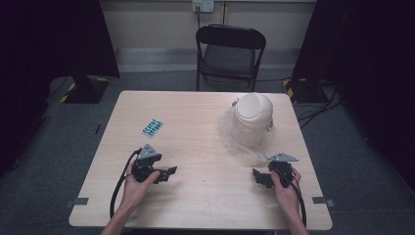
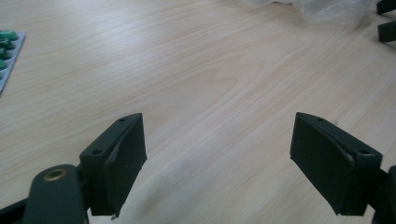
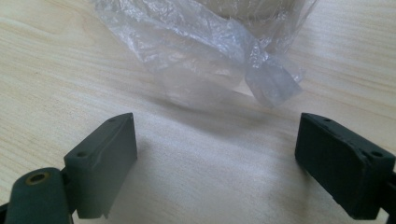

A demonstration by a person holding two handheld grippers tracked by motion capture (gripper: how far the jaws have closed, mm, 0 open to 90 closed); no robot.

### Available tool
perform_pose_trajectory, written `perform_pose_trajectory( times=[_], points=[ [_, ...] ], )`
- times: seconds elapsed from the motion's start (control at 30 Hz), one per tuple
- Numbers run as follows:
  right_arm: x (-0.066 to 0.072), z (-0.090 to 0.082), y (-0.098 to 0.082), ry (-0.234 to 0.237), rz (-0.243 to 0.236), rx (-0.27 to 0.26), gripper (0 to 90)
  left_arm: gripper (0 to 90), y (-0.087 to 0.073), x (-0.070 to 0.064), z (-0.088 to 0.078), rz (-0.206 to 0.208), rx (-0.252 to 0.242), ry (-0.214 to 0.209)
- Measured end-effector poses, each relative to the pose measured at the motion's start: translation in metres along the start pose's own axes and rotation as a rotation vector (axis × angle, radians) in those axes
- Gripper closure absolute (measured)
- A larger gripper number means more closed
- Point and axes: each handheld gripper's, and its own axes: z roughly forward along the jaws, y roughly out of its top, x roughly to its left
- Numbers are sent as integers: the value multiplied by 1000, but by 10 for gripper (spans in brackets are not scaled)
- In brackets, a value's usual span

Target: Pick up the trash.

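Wood counter (image 1: 195, 205), both tools (image 1: 169, 172) (image 1: 256, 175) spread, empty; bag (image 3: 201, 56) looks flimsy, slippery, so I'd grab its knot (image 3: 261, 60).

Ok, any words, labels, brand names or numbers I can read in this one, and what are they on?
Nothing can be read.
Small bin: a dark mark on its right side, too small and blurred to read.
Pill pack: no print that can be made out.
Wall plate above the chair: too small to read.
Plastic bag and table: no print visible.
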Motion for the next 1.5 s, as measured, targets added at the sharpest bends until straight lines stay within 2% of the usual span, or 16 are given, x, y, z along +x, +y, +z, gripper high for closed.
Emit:
perform_pose_trajectory(
  times=[0.2,0.27,0.5,0.53,0.57,0.63,0.7,0.9,1.07,1.13,1.5],
  points=[
    [0,0,0,0,1,-1,119,181,16,-12,12,30,-16,-41],
    [0,0,0,1,0,0,119,186,21,-15,14,28,-37,-41],
    [0,0,0,1,1,-1,119,184,44,-24,25,62,-36,-71],
    [0,0,0,1,3,-1,119,184,44,-24,25,62,-36,-71],
    [0,0,0,0,0,0,119,187,50,-25,27,68,-52,-71],
    [0,0,0,1,1,0,119,184,58,-26,30,65,-39,-83],
    [0,0,0,1,0,0,119,184,67,-28,33,64,-52,-91],
    [0,0,0,1,1,0,119,185,94,-33,42,94,-72,-103],
    [0,0,0,1,0,0,119,183,106,-35,48,89,-84,-118],
    [0,0,0,0,1,-1,119,183,115,-35,54,98,-102,-130],
    [0,0,0,1,0,0,119,183,149,-45,79,124,-124,-171]
  ],
)
